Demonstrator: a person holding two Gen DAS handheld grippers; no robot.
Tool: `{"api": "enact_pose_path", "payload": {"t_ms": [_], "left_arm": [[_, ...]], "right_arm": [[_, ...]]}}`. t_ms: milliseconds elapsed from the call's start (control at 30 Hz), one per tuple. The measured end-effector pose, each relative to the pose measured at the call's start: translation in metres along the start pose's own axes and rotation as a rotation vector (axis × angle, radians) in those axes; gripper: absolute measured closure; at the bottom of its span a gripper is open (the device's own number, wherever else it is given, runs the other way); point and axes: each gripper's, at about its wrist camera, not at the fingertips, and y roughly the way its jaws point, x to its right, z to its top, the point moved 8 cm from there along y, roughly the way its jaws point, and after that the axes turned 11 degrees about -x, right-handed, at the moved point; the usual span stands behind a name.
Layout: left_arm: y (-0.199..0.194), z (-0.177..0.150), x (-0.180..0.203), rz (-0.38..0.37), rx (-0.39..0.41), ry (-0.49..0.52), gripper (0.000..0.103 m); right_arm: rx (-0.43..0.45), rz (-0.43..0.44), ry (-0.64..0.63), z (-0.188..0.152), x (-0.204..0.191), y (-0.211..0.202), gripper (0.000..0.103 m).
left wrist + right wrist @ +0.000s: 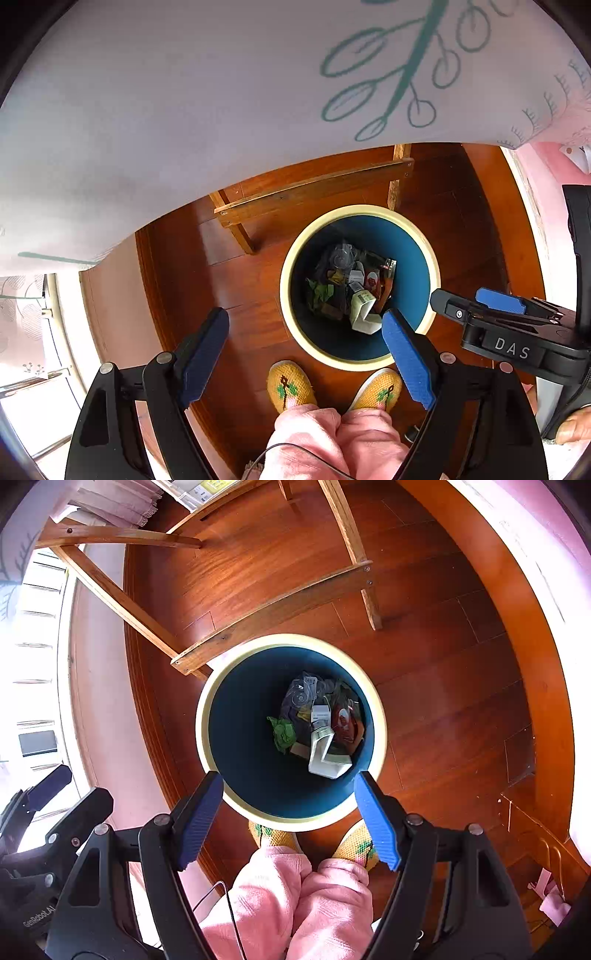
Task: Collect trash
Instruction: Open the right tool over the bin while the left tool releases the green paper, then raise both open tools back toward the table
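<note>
Both tools are held above the round blue waste bin with the cream rim (207, 716), pointed down so anything let go drops inside. The left tool (306, 347) is spread wide with nothing between its blue pads. The right tool (288, 805) is likewise parted and empty. Collected trash, a folded white carton (325, 753) and a crumpled green wrapper (282, 733), is seen at the bin's bottom, on the wooden floor (443, 664).
</note>
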Motion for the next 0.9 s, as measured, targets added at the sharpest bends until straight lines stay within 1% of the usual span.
{"api": "enact_pose_path", "payload": {"t_ms": [233,367,500,633,733,900], "left_arm": [[-0.015,-0.009,-0.003,-0.008,0.007,-0.020,0.017],[-0.038,-0.020,-0.002,-0.012,0.011,-0.026,0.017],[-0.069,-0.037,-0.002,-0.017,0.013,-0.033,0.017],[-0.112,-0.058,-0.003,-0.021,0.015,-0.046,0.017],[-0.149,-0.073,-0.003,-0.019,0.035,-0.037,0.017],[-0.222,-0.093,-0.006,-0.014,0.101,-0.021,0.017]], "right_arm": [[0.041,-0.008,-0.020,-0.005,-0.005,-0.016,0.032],[0.076,-0.012,-0.029,-0.013,-0.012,-0.035,0.032],[0.100,-0.040,-0.040,-0.025,-0.020,-0.060,0.032],[0.098,-0.052,-0.065,-0.046,-0.031,-0.092,0.032],[0.121,-0.057,-0.097,-0.066,-0.042,-0.127,0.032],[0.175,-0.058,-0.151,-0.099,-0.058,-0.192,0.032]]}}
